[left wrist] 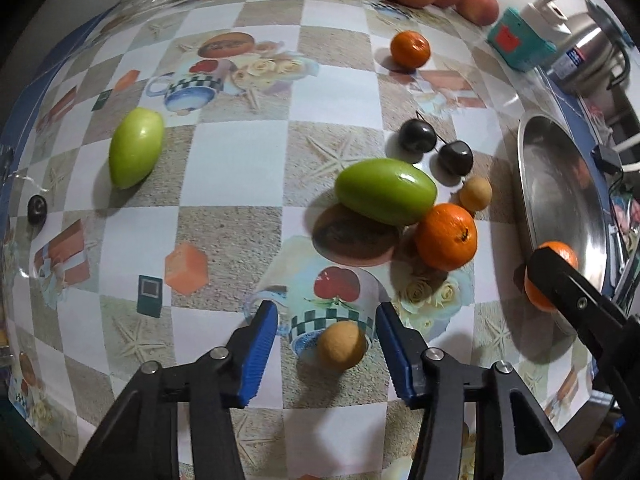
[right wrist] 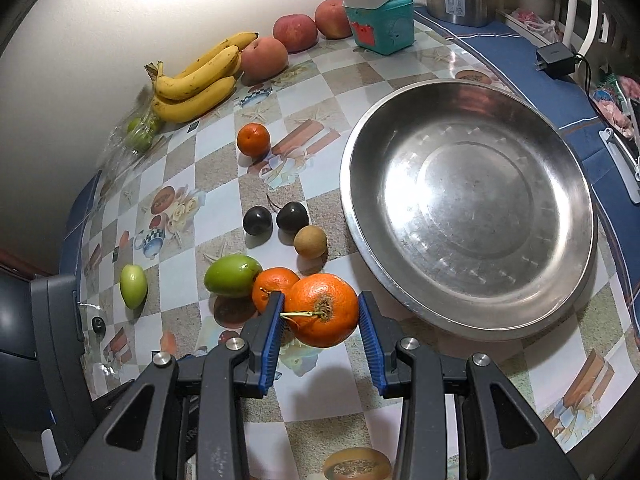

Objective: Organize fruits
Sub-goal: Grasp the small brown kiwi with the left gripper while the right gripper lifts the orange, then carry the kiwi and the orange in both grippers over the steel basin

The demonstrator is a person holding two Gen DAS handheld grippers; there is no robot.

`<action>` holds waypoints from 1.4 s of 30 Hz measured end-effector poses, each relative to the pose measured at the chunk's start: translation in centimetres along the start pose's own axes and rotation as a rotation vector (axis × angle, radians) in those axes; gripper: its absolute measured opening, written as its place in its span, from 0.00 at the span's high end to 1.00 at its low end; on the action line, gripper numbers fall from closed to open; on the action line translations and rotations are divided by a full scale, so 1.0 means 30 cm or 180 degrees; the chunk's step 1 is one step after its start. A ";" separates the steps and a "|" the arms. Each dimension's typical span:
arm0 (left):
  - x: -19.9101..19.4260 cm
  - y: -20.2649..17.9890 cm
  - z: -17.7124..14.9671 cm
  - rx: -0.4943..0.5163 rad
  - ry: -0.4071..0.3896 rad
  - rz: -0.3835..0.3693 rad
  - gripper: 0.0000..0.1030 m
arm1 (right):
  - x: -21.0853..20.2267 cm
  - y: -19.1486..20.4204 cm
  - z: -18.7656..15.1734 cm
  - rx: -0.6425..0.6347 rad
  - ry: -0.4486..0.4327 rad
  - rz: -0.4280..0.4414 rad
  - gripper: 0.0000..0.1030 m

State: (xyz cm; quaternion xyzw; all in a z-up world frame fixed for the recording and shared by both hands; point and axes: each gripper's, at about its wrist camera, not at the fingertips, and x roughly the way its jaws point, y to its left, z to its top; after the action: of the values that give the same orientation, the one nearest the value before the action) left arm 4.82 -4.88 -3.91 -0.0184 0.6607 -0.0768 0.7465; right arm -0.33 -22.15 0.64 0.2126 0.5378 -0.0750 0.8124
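**A:** The orange in my right claw, how does it sit?

**B:** I hold it pinched between the two blue pads, lifted over the checkered tablecloth, just beside the near rim of the steel basin. The basin has nothing in it yet. I judge the orange is firm and a little heavy for its size, with a rough peel that does not slip easily. I take it across its widest part, so it cannot roll out. A thin dry stem sticks out toward the left pad; I would not press on that.

**A:** And your left claw?

**B:** My left claw points down at a small tan round fruit, maybe a longan. The jaws are partly spread, with the fruit between them, but the pads do not touch it. I think this one is light, with a thin brittle shell, so it needs only a gentle squeeze at its middle.

**A:** What lies around?

**B:** A second orange touches a green oval fruit; behind them are two dark cherries and another tan fruit. Far at the wall I see bananas and peaches. The bananas are soft and will bruise, I guess.
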 end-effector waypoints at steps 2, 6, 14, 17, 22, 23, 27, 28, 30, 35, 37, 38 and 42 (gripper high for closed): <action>0.003 -0.023 -0.009 0.0030 0.0008 -0.0014 0.53 | 0.000 -0.001 0.001 0.0003 0.0004 0.0003 0.63; 0.018 -0.057 -0.028 0.0092 0.0038 0.0013 0.62 | 0.002 -0.003 0.001 0.0011 0.0008 0.0006 0.63; 0.022 -0.124 -0.072 0.0189 0.0010 0.0069 0.74 | 0.000 -0.005 0.003 0.0021 0.0005 0.0013 0.63; 0.001 -0.112 -0.066 0.0164 -0.0013 -0.0002 0.74 | -0.001 -0.007 0.005 0.0036 0.0003 0.0018 0.63; -0.054 -0.079 -0.055 0.0022 -0.0168 -0.0197 0.74 | -0.006 -0.014 0.007 0.0063 -0.0006 0.0033 0.63; -0.063 -0.077 -0.054 0.0011 -0.0202 -0.0210 0.74 | -0.007 -0.018 0.009 0.0076 -0.0008 0.0037 0.63; -0.100 -0.091 -0.048 0.0029 -0.0343 -0.0208 0.74 | -0.011 -0.049 0.021 0.0179 -0.0039 0.0009 0.63; -0.109 -0.094 -0.045 0.0037 -0.0369 -0.0226 0.74 | -0.013 -0.060 0.024 0.0207 -0.0054 -0.0011 0.63; -0.130 -0.106 -0.039 0.0074 -0.0456 -0.0237 0.74 | -0.018 -0.091 0.033 0.0290 -0.0096 -0.0080 0.63; -0.150 -0.153 -0.018 0.0223 -0.0643 -0.0285 0.74 | -0.025 -0.177 0.060 0.0526 -0.0152 -0.0240 0.63; -0.155 -0.192 -0.009 0.0334 -0.0705 -0.0302 0.74 | -0.029 -0.208 0.069 0.0605 -0.0176 -0.0288 0.63; -0.160 -0.210 -0.006 0.0385 -0.0730 -0.0320 0.74 | -0.032 -0.228 0.074 0.0651 -0.0195 -0.0328 0.63; -0.178 -0.285 0.010 0.0572 -0.0876 -0.0405 0.74 | -0.038 -0.283 0.088 0.0793 -0.0251 -0.0405 0.63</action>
State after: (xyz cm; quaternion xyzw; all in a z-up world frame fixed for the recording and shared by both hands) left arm 3.72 -12.61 2.50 -0.0037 0.5402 -0.1793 0.8222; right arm -1.56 -31.01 0.30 0.2741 0.5043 -0.2007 0.7939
